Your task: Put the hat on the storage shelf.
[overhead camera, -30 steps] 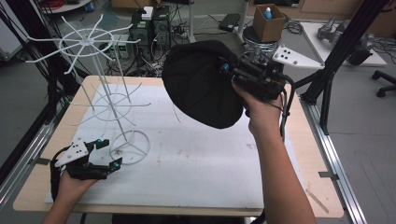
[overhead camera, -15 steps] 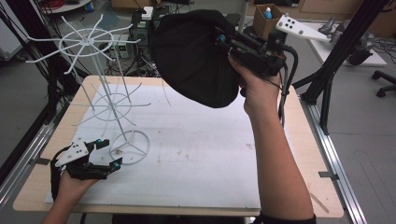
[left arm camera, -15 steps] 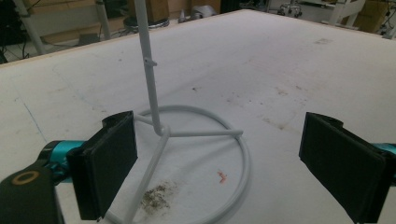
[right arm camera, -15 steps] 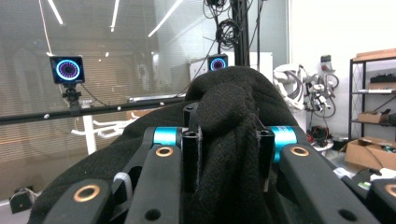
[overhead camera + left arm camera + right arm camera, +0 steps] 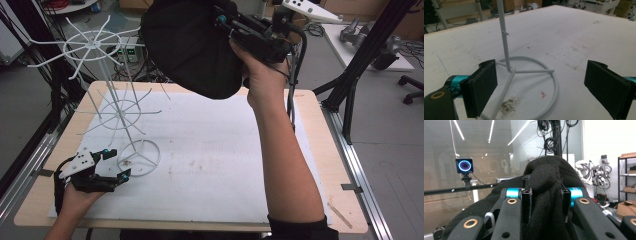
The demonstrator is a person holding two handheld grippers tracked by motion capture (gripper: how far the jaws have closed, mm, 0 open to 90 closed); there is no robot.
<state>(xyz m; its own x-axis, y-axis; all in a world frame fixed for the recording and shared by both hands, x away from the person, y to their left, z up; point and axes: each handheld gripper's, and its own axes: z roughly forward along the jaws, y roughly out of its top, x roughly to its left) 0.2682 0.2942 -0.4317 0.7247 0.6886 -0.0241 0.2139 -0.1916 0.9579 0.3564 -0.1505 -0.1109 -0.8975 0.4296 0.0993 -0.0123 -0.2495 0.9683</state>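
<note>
A black knit hat (image 5: 192,47) hangs high above the table's far side, with my right gripper (image 5: 226,24) shut on its edge. The right gripper view shows the black knit hat (image 5: 546,195) bunched between the two jaws of my right gripper (image 5: 546,205). A white wire rack (image 5: 105,95) with spoke arms stands on the left of the table, on a ring base (image 5: 529,82). My left gripper (image 5: 116,164) rests low at the front left, open, with its jaws on either side of that base. The rack's pole (image 5: 503,35) rises between them.
The white table top (image 5: 220,165) has a wooden rim and metal rails on both sides. Black frame posts (image 5: 370,55) stand at the right. Crumbs (image 5: 509,103) and a red speck (image 5: 543,94) lie inside the ring base. Cables and shelves are behind the table.
My right gripper has lifted the black hat up and to the left, toward the top of the rack. The left gripper has stayed at the base.
</note>
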